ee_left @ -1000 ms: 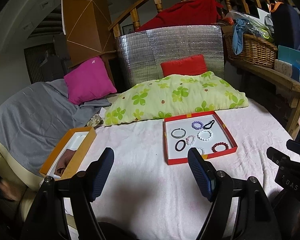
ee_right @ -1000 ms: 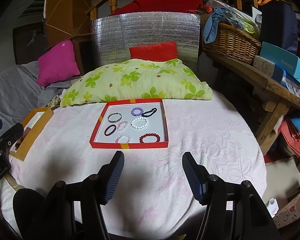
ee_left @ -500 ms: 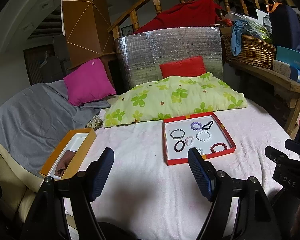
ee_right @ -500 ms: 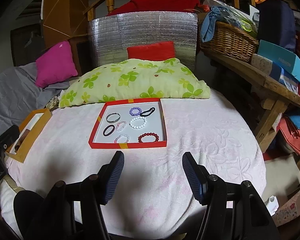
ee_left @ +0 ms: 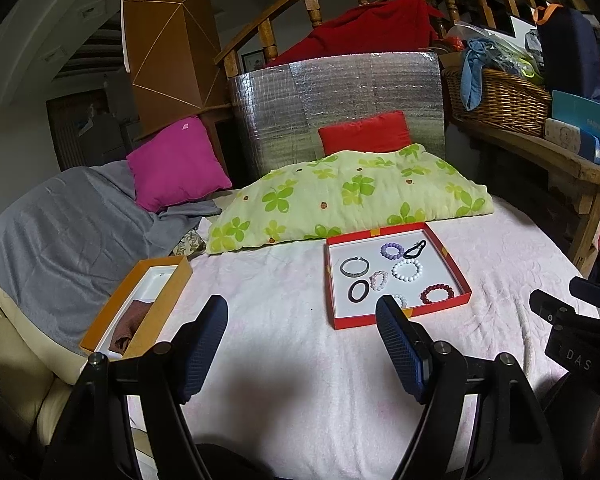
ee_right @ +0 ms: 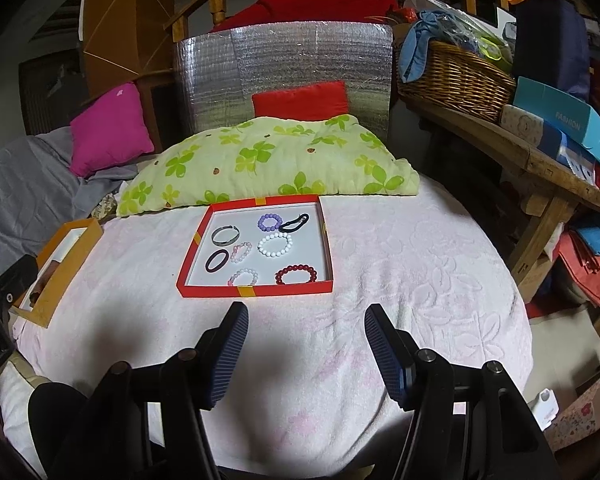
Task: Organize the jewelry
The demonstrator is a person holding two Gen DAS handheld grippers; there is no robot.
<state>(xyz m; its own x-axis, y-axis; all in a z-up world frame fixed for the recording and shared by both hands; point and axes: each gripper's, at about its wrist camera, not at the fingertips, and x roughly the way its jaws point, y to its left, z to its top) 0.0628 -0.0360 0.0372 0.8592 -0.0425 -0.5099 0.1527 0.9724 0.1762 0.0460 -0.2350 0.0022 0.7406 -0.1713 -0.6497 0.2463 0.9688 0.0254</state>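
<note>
The jewelry sits in a shallow red cardboard tray with a white floor [ee_right: 256,289], resting on the pale pink embossed bedspread [ee_right: 420,280] just in front of a green clover-print pillow [ee_right: 268,164]. Inside it lie a grey open cuff bangle [ee_right: 225,235], a purple bead bracelet [ee_right: 269,221], a black hair tie twisted into a loop [ee_right: 295,223], a white bead bracelet [ee_right: 275,244], a small pink bead bracelet [ee_right: 240,251], a dark oval elastic band [ee_right: 217,260], a pale pink-and-white bead bracelet [ee_right: 243,277] and a dark red bead bracelet [ee_right: 296,274], all apart except the pink bracelet, which lies just beside the cuff and the dark band. An orange cardboard box with a white lining [ee_left: 138,308] stands well to the left, holding something brown that I cannot identify from this angle. The right gripper [ee_right: 306,354] and the left gripper [ee_left: 300,348] both hover short of the tray with jaws spread and nothing between them. The risks are mostly of the grasp: the pieces are thin and lie flat, so pads coming down at a slant may skate a bracelet along the white floor or pinch two neighbours at once, likeliest around the crowded pink one. The tray sits on soft bedding, so a firm press could tip it or slide it, spilling beads toward its rim. Stretchy pieces may also spring out when lifted.
</note>
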